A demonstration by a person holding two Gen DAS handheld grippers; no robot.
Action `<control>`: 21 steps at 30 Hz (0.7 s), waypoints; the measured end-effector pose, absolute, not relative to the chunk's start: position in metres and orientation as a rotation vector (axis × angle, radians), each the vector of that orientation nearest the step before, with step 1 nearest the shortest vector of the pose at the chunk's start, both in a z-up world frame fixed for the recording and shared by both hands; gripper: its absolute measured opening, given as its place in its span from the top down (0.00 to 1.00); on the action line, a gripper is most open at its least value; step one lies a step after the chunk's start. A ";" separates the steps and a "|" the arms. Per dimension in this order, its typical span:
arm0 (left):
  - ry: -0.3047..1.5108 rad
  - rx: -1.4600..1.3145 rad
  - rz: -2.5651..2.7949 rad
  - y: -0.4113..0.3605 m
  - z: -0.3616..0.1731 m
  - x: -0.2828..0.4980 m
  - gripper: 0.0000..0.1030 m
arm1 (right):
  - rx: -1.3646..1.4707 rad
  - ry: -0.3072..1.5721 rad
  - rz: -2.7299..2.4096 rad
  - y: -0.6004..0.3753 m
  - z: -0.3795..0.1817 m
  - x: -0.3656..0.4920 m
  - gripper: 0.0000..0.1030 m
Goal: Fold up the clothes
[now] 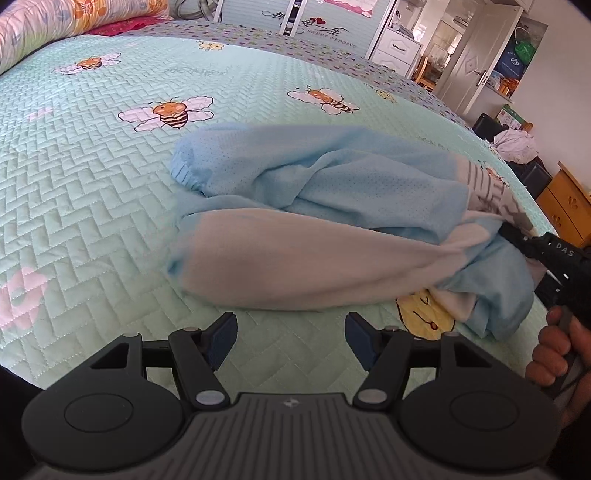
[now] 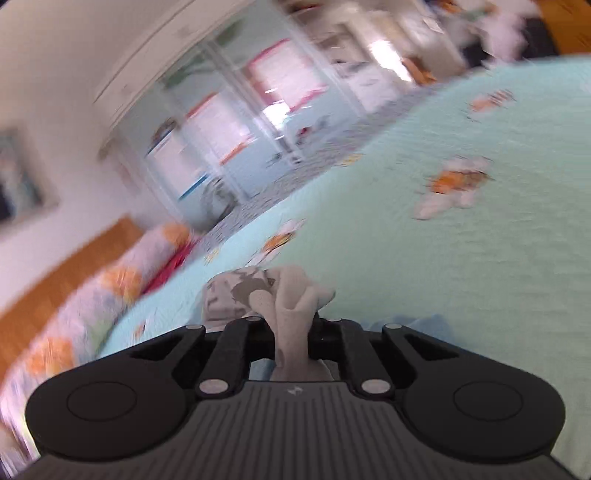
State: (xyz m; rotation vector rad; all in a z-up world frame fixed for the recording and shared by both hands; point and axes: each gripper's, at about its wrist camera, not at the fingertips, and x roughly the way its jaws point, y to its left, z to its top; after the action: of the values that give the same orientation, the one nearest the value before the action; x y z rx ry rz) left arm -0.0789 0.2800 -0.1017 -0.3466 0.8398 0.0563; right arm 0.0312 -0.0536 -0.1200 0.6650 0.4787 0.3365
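A light blue and white garment (image 1: pixel 332 206) lies crumpled on the mint quilt with bee prints (image 1: pixel 92 184). My left gripper (image 1: pixel 291 332) hovers just in front of its near white part, jaws open, nothing between them. At the garment's right end my right gripper (image 1: pixel 517 234) comes in from the right and bites into its grey-patterned white part. In the blurred right wrist view that gripper (image 2: pixel 291 325) is shut on a bunched fold of the whitish garment (image 2: pixel 288 295), which stands up between the jaws. A person's hand (image 1: pixel 557 350) holds the right gripper's handle.
Flowered pillows (image 1: pixel 74 18) lie at the bed's far left. Beyond the bed stand a wardrobe (image 1: pixel 317 26), a white door (image 1: pixel 476 59) and white drawers (image 1: pixel 397 50). To the right are a wooden chest (image 1: pixel 565 206) and a heap of white laundry (image 1: pixel 517 144).
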 end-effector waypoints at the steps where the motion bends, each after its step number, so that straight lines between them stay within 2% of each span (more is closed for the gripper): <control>1: 0.840 -0.344 0.050 0.279 -0.102 -0.079 0.35 | 0.711 0.523 0.318 -0.065 -0.129 0.039 0.76; 2: 0.837 -0.336 0.042 0.277 -0.101 -0.079 0.35 | 0.748 0.565 0.301 -0.072 -0.137 0.045 0.67; 6: 0.817 -0.256 0.005 0.263 -0.095 -0.074 0.35 | 0.740 0.543 0.259 -0.077 -0.142 0.040 0.53; 12: 0.758 -0.021 -0.050 0.226 -0.078 -0.045 0.34 | 0.635 0.434 0.278 -0.062 -0.126 0.024 0.48; 21: 0.820 0.180 -0.013 0.184 -0.091 0.027 0.33 | 0.627 0.476 0.228 -0.064 -0.136 0.035 0.45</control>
State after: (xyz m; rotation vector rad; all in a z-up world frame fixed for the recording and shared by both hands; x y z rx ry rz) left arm 0.0272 0.1844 -0.0908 0.1802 0.8199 -0.0131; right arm 0.0347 -0.0636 -0.1362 0.6271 0.4762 0.2281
